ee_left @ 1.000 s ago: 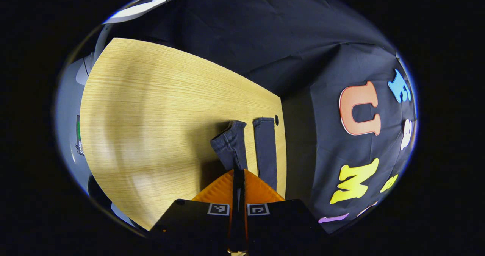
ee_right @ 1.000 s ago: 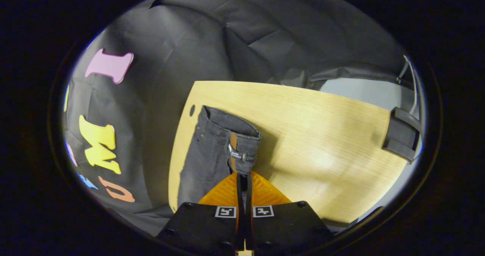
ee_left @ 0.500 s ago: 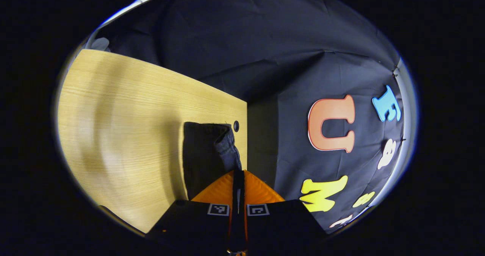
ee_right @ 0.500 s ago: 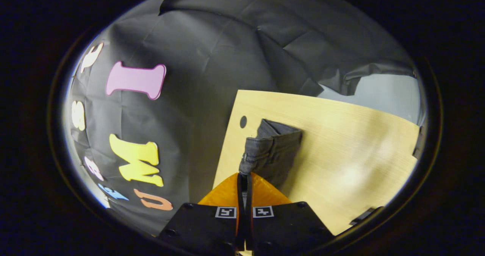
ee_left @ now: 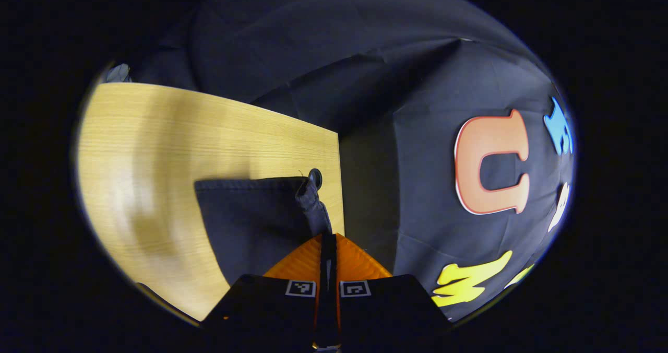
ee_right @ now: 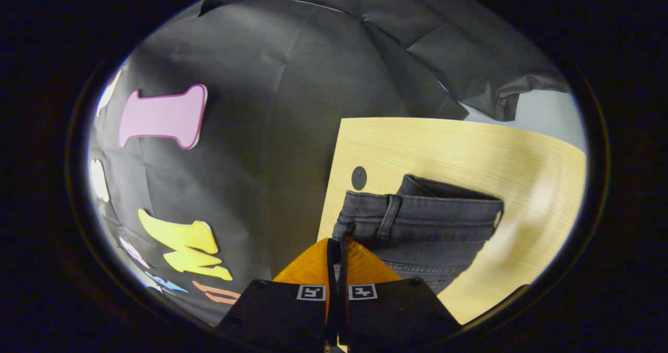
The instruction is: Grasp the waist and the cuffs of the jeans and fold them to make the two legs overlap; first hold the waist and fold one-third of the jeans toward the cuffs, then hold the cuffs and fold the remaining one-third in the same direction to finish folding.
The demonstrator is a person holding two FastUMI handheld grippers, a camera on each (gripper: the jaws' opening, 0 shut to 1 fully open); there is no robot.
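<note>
Left gripper view: left claw point(ee_left: 328, 238) sits at bottom centre of frame, fingers pressed together w/ almost no gap, pinching a cuff point(ee_left: 312, 199) of the jeans point(ee_left: 250, 222). The pinched cloth rises as a narrow twisted strip from the fingertips toward frame centre. Rest of the dark leg fabric lies flat on the table point(ee_left: 156, 144), spreading left of the claw in lower centre, its hemmed edge running across mid-frame. A small round hole point(ee_left: 315, 177) in the tabletop sits just beside the cuff's top end, near the table's right edge. Black cloth wall fills the top & right of frame.

Right gripper view: right claw point(ee_right: 336, 244) at bottom centre, fingers likewise closed to a thin slit, gripping the waist point(ee_right: 417, 212) of the jeans at its left end. Waistband w/ a belt loop runs right from the claw across lower-centre-right of frame; a rivet or button shows at its far right end. Denim lies on the table point(ee_right: 469, 149), close to the table's left edge. Same sort of round hole point(ee_right: 358, 177) just above the waistband's left end, apart from it. Black cloth wall covers left & top.
</note>
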